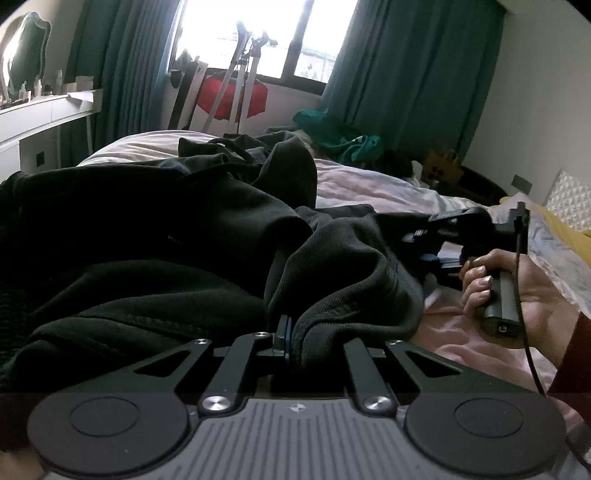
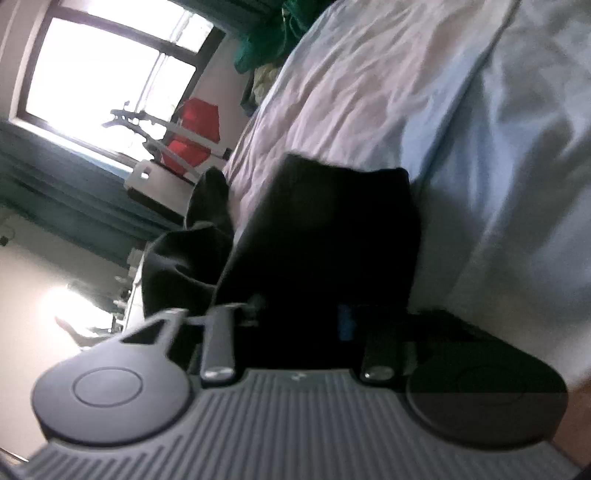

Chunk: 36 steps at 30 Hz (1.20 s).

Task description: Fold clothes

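Pale rumpled bed (image 1: pixel 369 184) by the bright window (image 1: pixel 258 33), black garment (image 1: pixel 166 229) heaped across it.
Left hand-held gripper (image 1: pixel 286 332) pinches a fold of the dark cloth; right hand-held gripper (image 2: pixel 299 317) is blurred and buried in fabric, so I cannot tell its state. Green curtains (image 1: pixel 406 74) frame the glare.

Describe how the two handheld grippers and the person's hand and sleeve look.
The left gripper has black linkage bars with silver pivot screws, two round black discs, a ribbed grey body with a small crosshair mark, and blue finger pads. The right gripper matches it: blue pad, grey ribbing. The right hand, bare, wears a dark red sleeve; a thin black cable trails from the handle.
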Each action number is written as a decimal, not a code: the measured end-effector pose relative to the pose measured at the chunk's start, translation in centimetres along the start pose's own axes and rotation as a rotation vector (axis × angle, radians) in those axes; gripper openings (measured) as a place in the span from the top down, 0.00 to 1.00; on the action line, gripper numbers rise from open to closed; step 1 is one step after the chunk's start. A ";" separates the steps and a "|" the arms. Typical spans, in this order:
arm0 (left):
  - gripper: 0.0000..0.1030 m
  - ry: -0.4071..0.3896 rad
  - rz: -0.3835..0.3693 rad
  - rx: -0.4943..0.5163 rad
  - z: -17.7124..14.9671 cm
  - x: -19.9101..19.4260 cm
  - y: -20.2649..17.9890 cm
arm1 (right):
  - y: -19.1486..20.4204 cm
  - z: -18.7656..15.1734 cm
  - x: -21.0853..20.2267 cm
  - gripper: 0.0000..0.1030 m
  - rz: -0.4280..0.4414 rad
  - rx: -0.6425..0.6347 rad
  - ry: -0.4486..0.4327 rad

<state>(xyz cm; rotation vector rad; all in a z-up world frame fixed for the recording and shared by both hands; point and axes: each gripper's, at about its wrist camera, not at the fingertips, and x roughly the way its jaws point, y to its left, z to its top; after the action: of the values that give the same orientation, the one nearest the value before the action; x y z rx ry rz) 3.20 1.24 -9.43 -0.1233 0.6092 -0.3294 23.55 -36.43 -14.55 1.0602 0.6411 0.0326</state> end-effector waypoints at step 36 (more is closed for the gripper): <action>0.92 -0.166 0.080 -0.196 1.7 -2.0 3.2 | -0.6 0.5 -3.3 0.19 0.043 0.135 0.141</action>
<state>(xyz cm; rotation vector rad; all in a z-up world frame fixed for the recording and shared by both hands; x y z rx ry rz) 3.47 4.92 -7.60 -0.3102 0.4792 -0.1790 20.91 -38.21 -13.27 1.2099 0.7562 0.1034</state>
